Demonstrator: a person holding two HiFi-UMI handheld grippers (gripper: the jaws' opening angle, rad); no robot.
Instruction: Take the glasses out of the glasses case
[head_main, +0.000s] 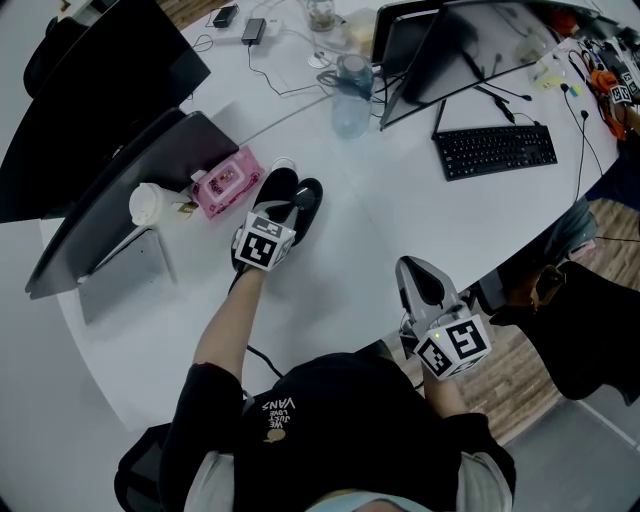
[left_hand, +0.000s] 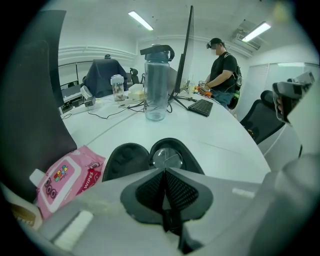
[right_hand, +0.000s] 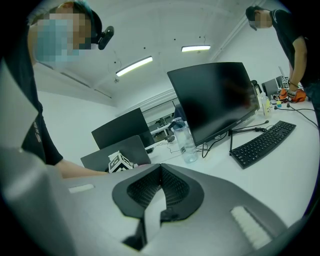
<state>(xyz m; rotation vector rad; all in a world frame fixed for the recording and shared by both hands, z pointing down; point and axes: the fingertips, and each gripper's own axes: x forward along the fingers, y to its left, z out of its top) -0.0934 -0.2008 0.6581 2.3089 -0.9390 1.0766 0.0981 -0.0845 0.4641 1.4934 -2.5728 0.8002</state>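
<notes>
A black glasses case (head_main: 296, 192) lies open on the white table (head_main: 380, 220), its two halves spread side by side. In the left gripper view the glasses (left_hand: 167, 158) show as a round lens in the right half of the case (left_hand: 127, 161); the left half looks empty. My left gripper (head_main: 272, 222) hovers right at the near edge of the case, jaws shut with nothing between them (left_hand: 164, 171). My right gripper (head_main: 412, 264) is held near the table's front edge, well away from the case, also shut and empty (right_hand: 161, 168).
A pink wipes pack (head_main: 227, 180) and a paper cup (head_main: 150, 203) lie just left of the case beside a laptop (head_main: 120, 195). Behind the case stand a water bottle (head_main: 350, 95), monitors and a keyboard (head_main: 495, 150). A person (left_hand: 222, 70) stands at the far end.
</notes>
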